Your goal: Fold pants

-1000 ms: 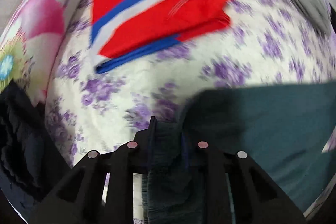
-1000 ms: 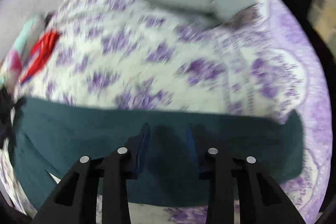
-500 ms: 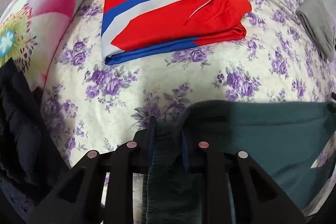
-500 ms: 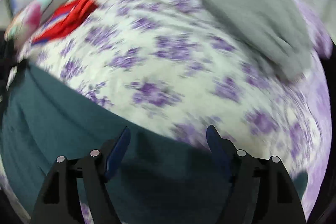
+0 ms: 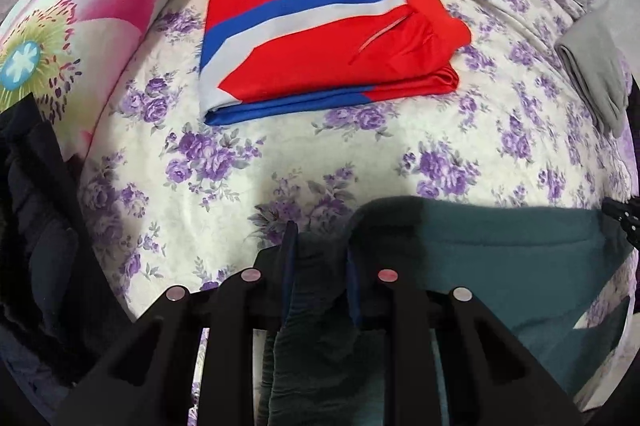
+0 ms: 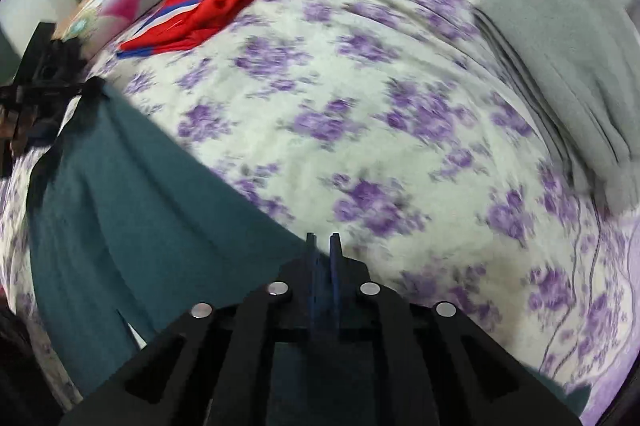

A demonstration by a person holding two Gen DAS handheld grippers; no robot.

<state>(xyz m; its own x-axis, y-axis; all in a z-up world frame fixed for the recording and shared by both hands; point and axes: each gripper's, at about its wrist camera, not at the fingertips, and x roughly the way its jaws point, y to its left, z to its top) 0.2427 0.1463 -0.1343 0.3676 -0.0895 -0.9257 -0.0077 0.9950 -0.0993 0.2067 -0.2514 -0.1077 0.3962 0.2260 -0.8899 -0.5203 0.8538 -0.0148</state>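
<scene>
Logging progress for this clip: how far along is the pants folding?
Done: red pants and grey pants lie folded on the bed. In hand: the left gripper and right gripper, which just closed, pinch the teal pants, spread flat. Left: folding them.

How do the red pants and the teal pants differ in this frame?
The red pants lie folded in a neat stack farther up the bed; the teal pants lie spread out at the near edge. The red ones carry blue and white stripes; the teal ones are plain. No gripper touches the red pants, while the left gripper is clamped on a bunched end of the teal ones. Both rest on the floral bedspread.
</scene>
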